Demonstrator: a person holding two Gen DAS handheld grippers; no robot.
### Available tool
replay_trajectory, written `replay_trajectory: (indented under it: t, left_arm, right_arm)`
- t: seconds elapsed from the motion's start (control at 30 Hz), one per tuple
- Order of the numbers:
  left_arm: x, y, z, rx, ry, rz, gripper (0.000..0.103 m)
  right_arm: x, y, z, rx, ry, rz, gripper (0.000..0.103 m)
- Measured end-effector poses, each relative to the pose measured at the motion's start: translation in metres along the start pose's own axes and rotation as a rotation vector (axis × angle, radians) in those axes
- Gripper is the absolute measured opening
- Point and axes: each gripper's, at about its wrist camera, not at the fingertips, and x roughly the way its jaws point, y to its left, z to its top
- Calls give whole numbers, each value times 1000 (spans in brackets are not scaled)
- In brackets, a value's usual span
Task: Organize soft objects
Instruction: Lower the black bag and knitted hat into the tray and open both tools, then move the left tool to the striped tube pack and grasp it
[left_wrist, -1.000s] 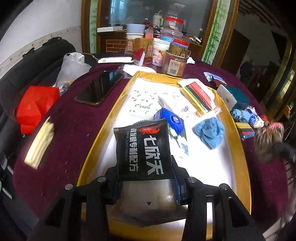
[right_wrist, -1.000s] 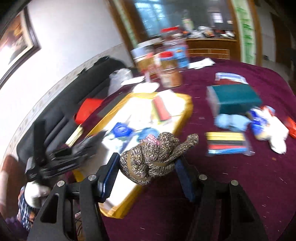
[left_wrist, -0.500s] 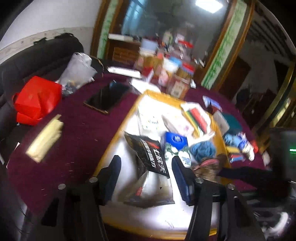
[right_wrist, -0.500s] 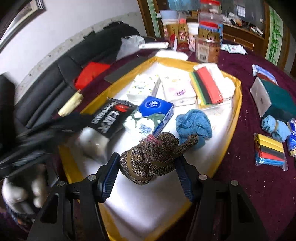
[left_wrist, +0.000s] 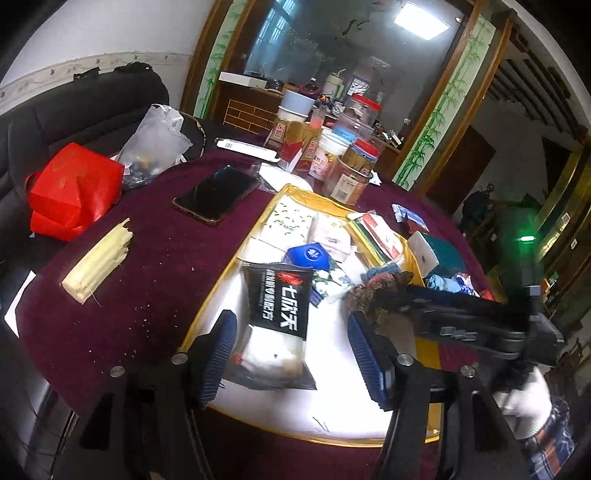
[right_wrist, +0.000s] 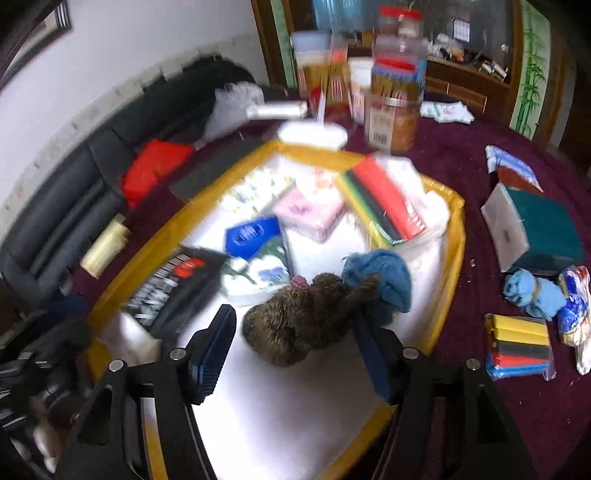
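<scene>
Both tongs let go over the yellow tray (right_wrist: 456, 236)

My left tongs (left_wrist: 288, 350) had just spread off the black packet (left_wrist: 282, 314); my right tongs (right_wrist: 295, 343) widened, freeing the brown knit bundle (right_wrist: 306, 317).

A black phone (left_wrist: 216, 192) lies between a red bag (left_wrist: 72, 190) and jars (left_wrist: 351, 173).

The black packet (left_wrist: 277, 306) reads, seemingly, "七欣天" in white.

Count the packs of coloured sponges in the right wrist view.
2: one sponge pack lies in the tray at its far right; the second pack lies on the tablecloth, right of the tray. Others may be hidden.
</scene>
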Motion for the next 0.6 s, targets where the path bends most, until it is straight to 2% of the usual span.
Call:
replay_trajectory:
  t: [0.1,0.23,0.37,0.43,0.6]
  left_arm:
    - [-2,-10,-3,8,4,-20,67]
    - [0,-28,-6,33,4,-52,69]
    - [9,-59,-13,83,32,-87,69]
    - [13,-78,-19,121,49,-105,69]
    - [22,-127,-32,212,78,-168,69]
  right_arm:
    - [-40,-9,-12,16,-101,-1,74]
    - [-85,-33,-40,74,-206,-23,76]
    - [-130,-66,-80,114,-297,-136,80]
    - [-147,-81,-97,135,-331,-192,85]
    - [-181,-130,-136,253,-356,-260,85]
